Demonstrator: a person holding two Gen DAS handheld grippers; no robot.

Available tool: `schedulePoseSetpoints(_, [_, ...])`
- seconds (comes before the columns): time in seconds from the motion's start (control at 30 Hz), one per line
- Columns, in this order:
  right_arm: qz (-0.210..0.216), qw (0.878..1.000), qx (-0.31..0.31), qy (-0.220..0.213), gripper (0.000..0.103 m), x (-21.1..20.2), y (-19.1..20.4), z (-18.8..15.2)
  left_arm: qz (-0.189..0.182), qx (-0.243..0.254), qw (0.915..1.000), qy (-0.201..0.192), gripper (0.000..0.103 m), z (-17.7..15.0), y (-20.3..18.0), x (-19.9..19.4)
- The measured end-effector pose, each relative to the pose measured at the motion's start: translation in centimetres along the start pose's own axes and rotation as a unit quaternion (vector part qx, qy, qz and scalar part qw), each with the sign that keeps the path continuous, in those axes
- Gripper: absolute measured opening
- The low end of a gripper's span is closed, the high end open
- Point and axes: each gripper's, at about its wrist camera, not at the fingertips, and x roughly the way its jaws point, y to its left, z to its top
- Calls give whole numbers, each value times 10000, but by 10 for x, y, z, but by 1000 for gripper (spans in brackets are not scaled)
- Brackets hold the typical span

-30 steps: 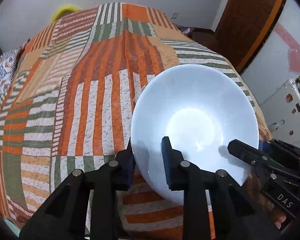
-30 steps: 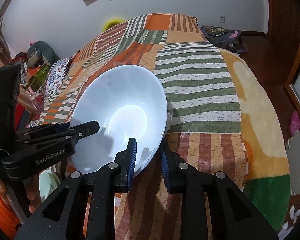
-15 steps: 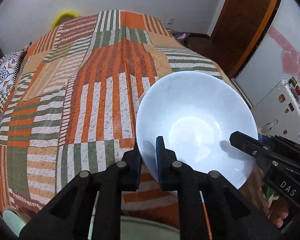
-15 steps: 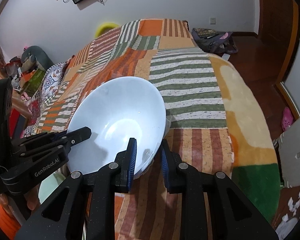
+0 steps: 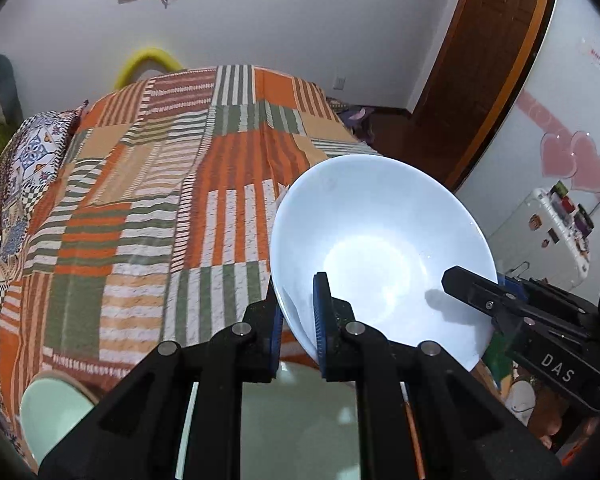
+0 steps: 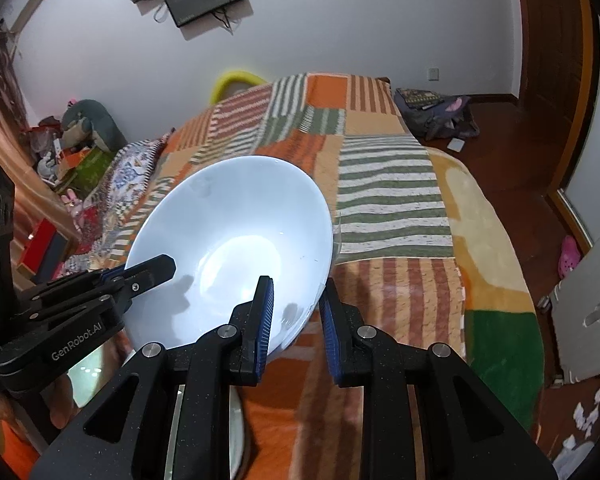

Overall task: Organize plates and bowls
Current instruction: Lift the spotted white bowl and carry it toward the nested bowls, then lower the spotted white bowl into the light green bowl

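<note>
Holding a white bowl [image 5: 380, 248] tilted in the air above the striped bedspread [image 5: 148, 208]. Pinching its rim from two sides: left gripper [image 5: 298, 320] clamping at 7 o'clock, right gripper [image 6: 296, 312] clamping at 4 o'clock on the opposite edge. Lying below, at 6 o'clock, a pale green plate [image 5: 300, 420]; another green dish [image 5: 48, 404] sitting at 8 o'clock.
</note>
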Motion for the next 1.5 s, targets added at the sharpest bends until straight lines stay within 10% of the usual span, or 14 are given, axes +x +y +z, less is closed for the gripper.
schedulePoseSetpoints(0.67, [554,9971,-515,-104,21,-11,97,-30,340,-466,9977,-351,14,-62,78,-108])
schedulePoseSetpoints(1.5, [1067,9869,-1116,473,21,28,185,-67,839,-1114,9900,-223,14,-128,171,-139])
